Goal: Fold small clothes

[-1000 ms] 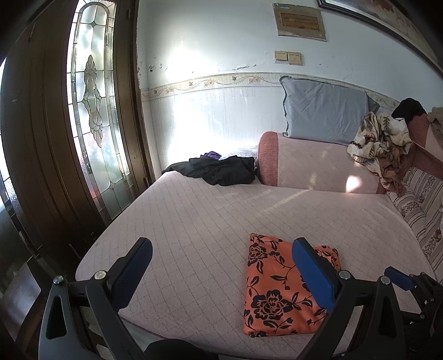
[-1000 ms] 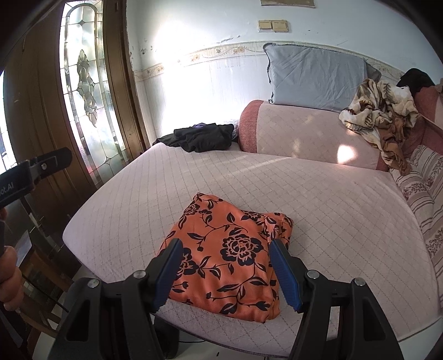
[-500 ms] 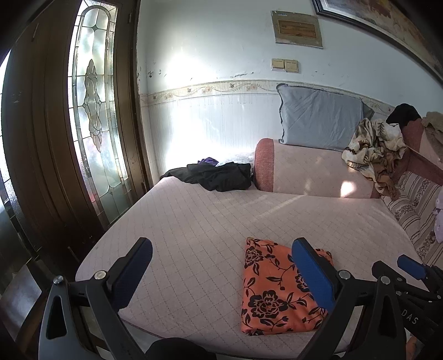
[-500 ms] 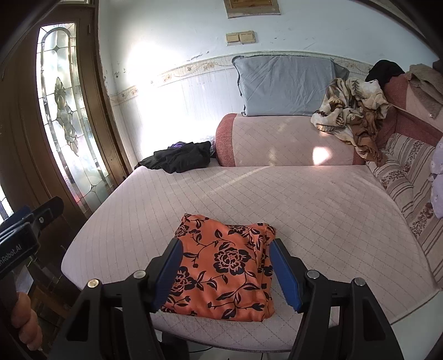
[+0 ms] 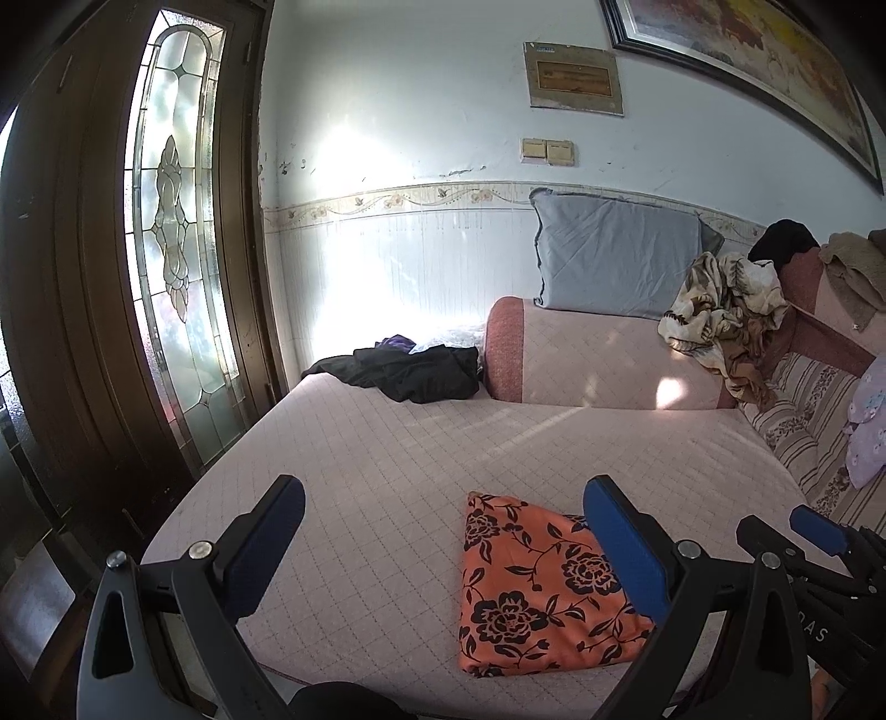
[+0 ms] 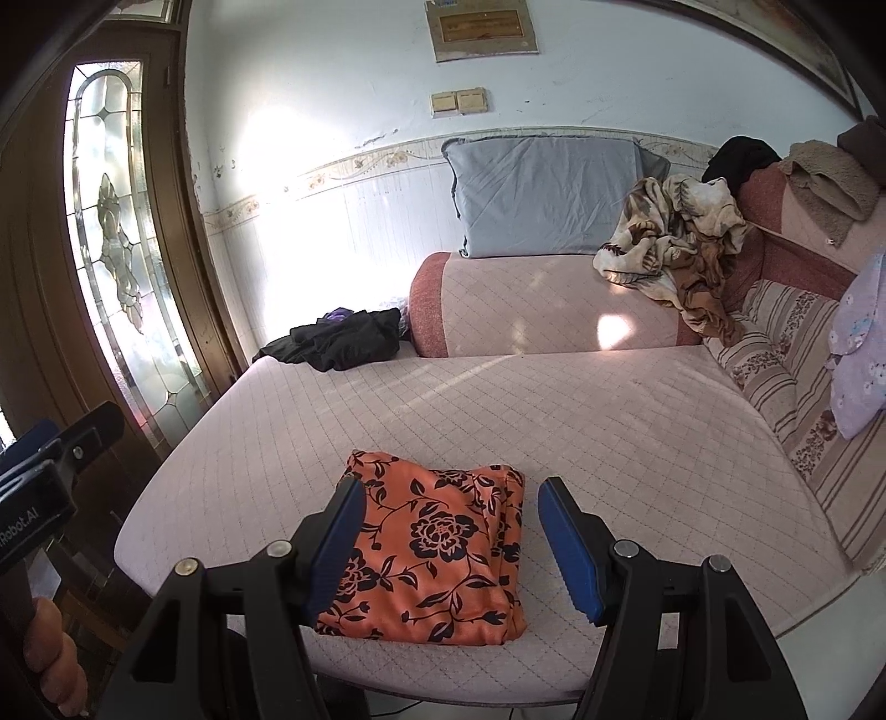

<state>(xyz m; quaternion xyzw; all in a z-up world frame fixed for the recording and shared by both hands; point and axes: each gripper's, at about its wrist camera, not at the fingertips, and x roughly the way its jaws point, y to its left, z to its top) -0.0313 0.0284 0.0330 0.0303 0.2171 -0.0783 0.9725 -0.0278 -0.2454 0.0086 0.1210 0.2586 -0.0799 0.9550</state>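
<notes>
A: Where's the orange flower cloth [image 6: 443, 559]?

B: Folded flat on the pink bed [image 6: 554, 421], near the front edge. Nothing's on top of it.

A: R gripper?

B: The right gripper [image 6: 451, 545] is up above the cloth w/ its blue pads [image 6: 565, 545] wide apart. Nothing is in it and it's not touching the cloth.

A: And the L one?

B: The left gripper [image 5: 443, 545] is wide open too & holds nothing. In its view the cloth [image 5: 531, 587] is by the right pad, and that pad covers the cloth's right part. I can't tell how high it is over the bed.

A: Any boxes, baskets, etc.?

B: None that I can see. Just piles. There's a black clothes heap [image 6: 338, 338] at the far left of the bed, w/ a bit of purple poking out behind it. Can't tell what the purple thing is. A brown-and-cream blanket [image 6: 675, 243] is bunched on the pink bolster [image 6: 531, 310], and a gray pillow [image 6: 542, 194] leans on the wall behind.

A: What's cut off?

B: A light purple cloth [image 6: 855, 354] at the right edge, only part shows. The picture frame [image 5: 742, 72] up top is cut too. The sign on the wall [image 6: 482, 25] is too blurry to read. In the R view, the left gripper peeks in at the left edge, w/ some fingers [image 6: 55, 659] of the person below it.
</notes>
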